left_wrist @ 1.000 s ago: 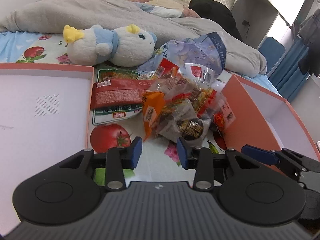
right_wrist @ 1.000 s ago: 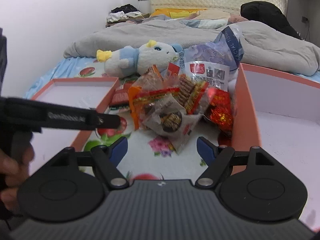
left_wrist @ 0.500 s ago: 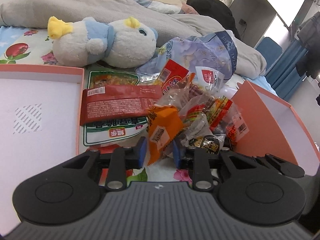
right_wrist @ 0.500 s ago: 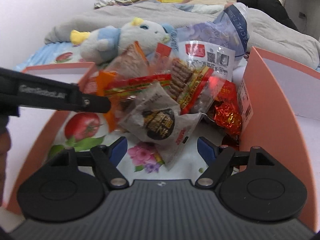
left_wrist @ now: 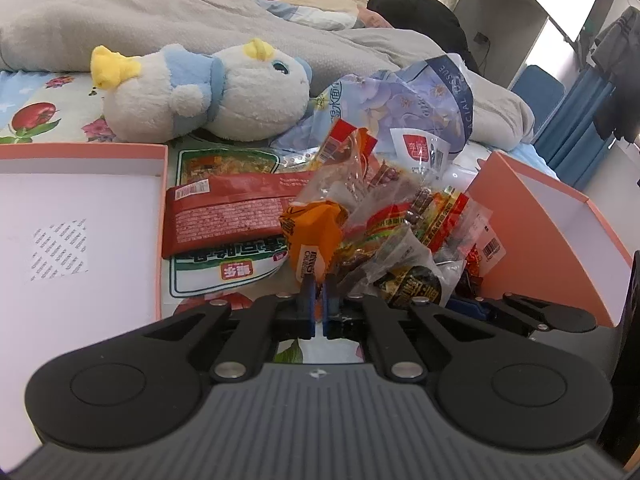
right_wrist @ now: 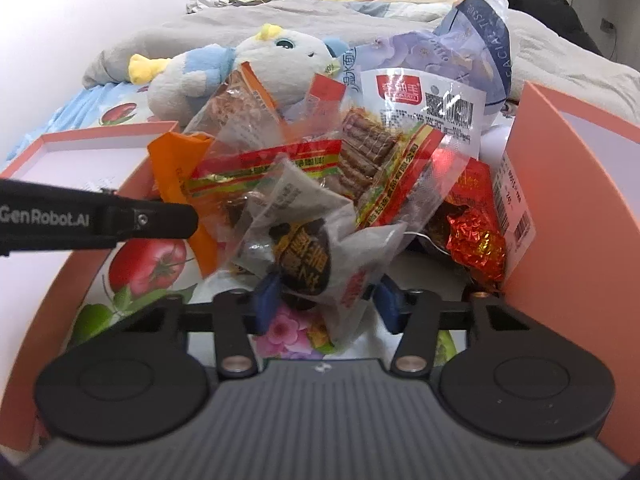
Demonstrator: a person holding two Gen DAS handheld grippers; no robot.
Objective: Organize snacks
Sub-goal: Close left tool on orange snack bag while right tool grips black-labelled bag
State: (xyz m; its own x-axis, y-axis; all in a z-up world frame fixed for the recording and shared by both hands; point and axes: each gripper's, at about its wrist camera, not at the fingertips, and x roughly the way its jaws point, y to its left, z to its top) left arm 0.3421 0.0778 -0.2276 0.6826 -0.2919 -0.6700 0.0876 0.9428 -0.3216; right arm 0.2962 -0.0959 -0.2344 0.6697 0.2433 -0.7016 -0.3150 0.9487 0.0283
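A heap of snack packets lies on the flowered bedsheet between two orange boxes. My left gripper (left_wrist: pixel 319 300) is shut on the lower edge of an orange packet (left_wrist: pixel 316 236) at the heap's near left side. In the right wrist view its black finger arm (right_wrist: pixel 140 220) reaches to that orange packet (right_wrist: pixel 172 172). My right gripper (right_wrist: pixel 326 300) is closing, with both pads against the sides of a grey packet (right_wrist: pixel 304 248) that has a round black label. The packet bunches up between them. That grey packet (left_wrist: pixel 412 280) also shows in the left wrist view.
A shallow orange box (left_wrist: pixel 80 152) with a white floor lies at left, and another orange box (left_wrist: pixel 532 232) stands at right. A flat red packet (left_wrist: pixel 228 216) lies on a green one (left_wrist: pixel 224 264). Behind the heap are a plush toy (left_wrist: pixel 200 92), a tissue pack (left_wrist: pixel 420 96) and a grey blanket.
Both grippers came forward and down to the heap. The left jaws closed on the orange packet's edge. The right jaws narrowed from wide open onto the grey packet.
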